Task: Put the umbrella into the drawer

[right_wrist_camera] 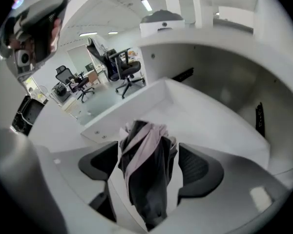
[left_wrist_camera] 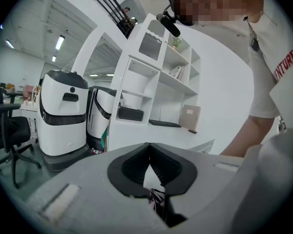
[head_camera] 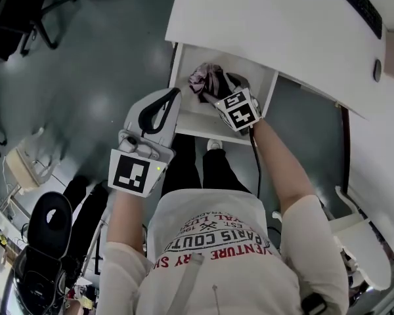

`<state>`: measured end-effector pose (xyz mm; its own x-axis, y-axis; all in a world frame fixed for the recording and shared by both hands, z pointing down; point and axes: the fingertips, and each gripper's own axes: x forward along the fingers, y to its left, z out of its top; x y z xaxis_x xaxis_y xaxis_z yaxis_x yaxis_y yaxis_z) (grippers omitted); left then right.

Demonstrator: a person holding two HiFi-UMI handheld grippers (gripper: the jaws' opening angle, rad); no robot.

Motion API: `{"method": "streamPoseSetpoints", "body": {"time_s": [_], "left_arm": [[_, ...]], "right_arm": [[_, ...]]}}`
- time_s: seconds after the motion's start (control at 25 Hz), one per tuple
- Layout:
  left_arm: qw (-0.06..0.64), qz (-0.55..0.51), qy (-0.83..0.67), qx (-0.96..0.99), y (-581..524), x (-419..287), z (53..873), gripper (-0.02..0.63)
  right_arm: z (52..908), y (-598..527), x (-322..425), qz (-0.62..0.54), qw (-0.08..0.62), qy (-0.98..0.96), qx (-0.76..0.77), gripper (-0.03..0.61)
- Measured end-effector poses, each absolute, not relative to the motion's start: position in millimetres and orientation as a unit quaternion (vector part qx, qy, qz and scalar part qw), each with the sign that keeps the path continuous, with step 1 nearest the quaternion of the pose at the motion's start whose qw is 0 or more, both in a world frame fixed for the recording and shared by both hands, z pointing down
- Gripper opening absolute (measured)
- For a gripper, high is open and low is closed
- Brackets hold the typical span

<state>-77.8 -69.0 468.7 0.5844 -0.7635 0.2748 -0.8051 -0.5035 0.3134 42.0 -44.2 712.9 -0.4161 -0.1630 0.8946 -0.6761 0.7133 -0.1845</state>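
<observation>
A folded umbrella [head_camera: 207, 81] in dark grey and pale pink cloth lies in the open white drawer [head_camera: 184, 64] under the desk. My right gripper [head_camera: 213, 94] points steeply down into the drawer. In the right gripper view the umbrella [right_wrist_camera: 146, 150] stands between the wide-spread jaws of that gripper [right_wrist_camera: 146, 162], and the pads [right_wrist_camera: 198, 167] do not press on it, so it is open. My left gripper [head_camera: 176, 92] hovers at the drawer's front left corner. Its pad tips meet in the left gripper view [left_wrist_camera: 150, 147], so it is shut with nothing in it.
The white desk top [head_camera: 282, 25] overhangs the drawer's back. Office chairs [head_camera: 26, 12] stand on the grey floor at far left. A black and white machine [head_camera: 43, 241] is by my left side. White shelving [left_wrist_camera: 156, 82] and rounded white units [left_wrist_camera: 63, 111] stand ahead of the left gripper.
</observation>
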Motion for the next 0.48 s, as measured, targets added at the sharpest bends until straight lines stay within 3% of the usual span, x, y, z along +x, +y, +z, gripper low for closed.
{"method": "streamPoseSetpoints", "body": {"time_s": [0.2, 0.28, 0.48], "left_arm": [[0.172, 0.049, -0.470, 0.864, -63, -76, 429, 0.008], [0.166, 0.044, -0.472, 0.865, -60, -75, 411, 0.008], [0.123, 0.036, -0.456, 0.881, -58, -67, 365, 0.008]], "right_arm": [[629, -42, 34, 0.263, 0.421, -0.826, 0.265, 0.375], [596, -42, 32, 0.255, 0.403, -0.835, 0.276, 0.344], [512, -64, 39, 0.201, 0.336, -0.848, 0.357, 0.134]]}}
